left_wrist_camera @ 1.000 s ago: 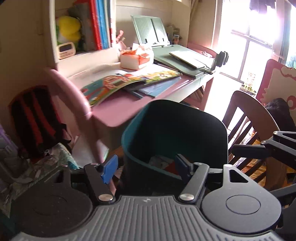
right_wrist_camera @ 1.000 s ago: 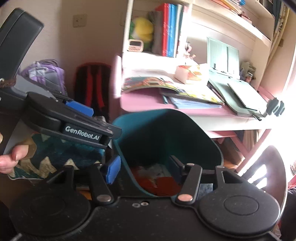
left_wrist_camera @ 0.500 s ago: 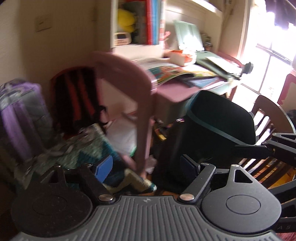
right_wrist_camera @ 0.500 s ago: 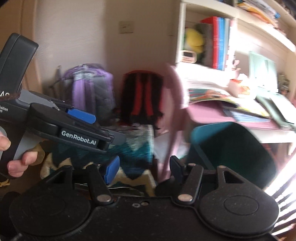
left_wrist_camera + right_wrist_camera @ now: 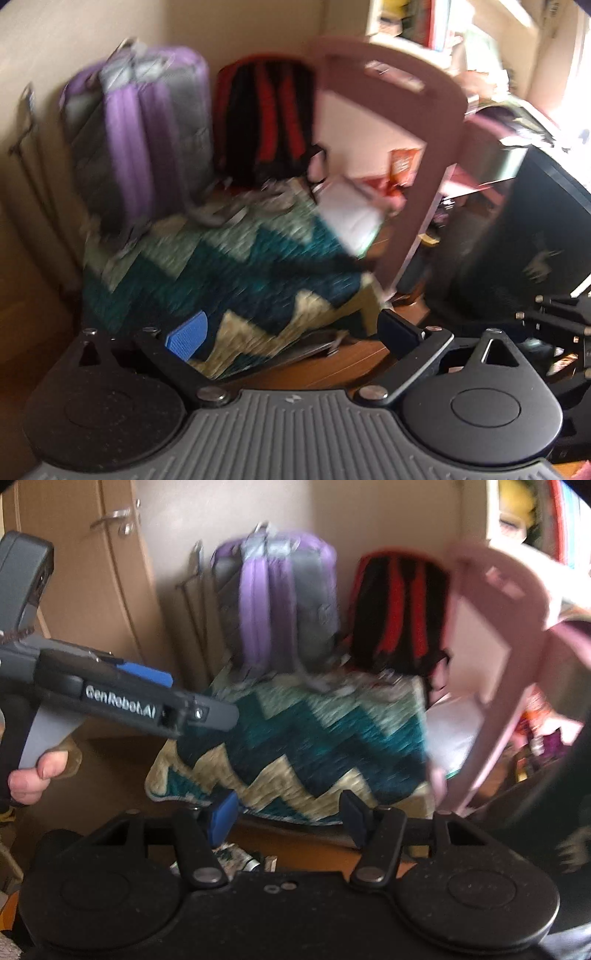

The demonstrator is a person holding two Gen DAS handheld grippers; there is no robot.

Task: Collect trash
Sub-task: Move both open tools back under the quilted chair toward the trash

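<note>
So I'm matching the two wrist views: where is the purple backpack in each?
Left wrist: purple backpack upper left, against the wall.
Right wrist: purple backpack upper centre, against the wall.
Shared landmark: the red-and-black backpack stands just right of it in both.

Both of your wrist views are motion-smeared. The zigzag blanket [image 5: 236, 273] shows no clean edges. The dark bin [image 5: 524, 236] is cut by the right frame edge; its inside is hidden. Small litter on the floor [image 5: 236, 860] sits half behind the right gripper's body, unidentifiable. Items under the pink desk [image 5: 404, 162] are too blurred to name.
</note>
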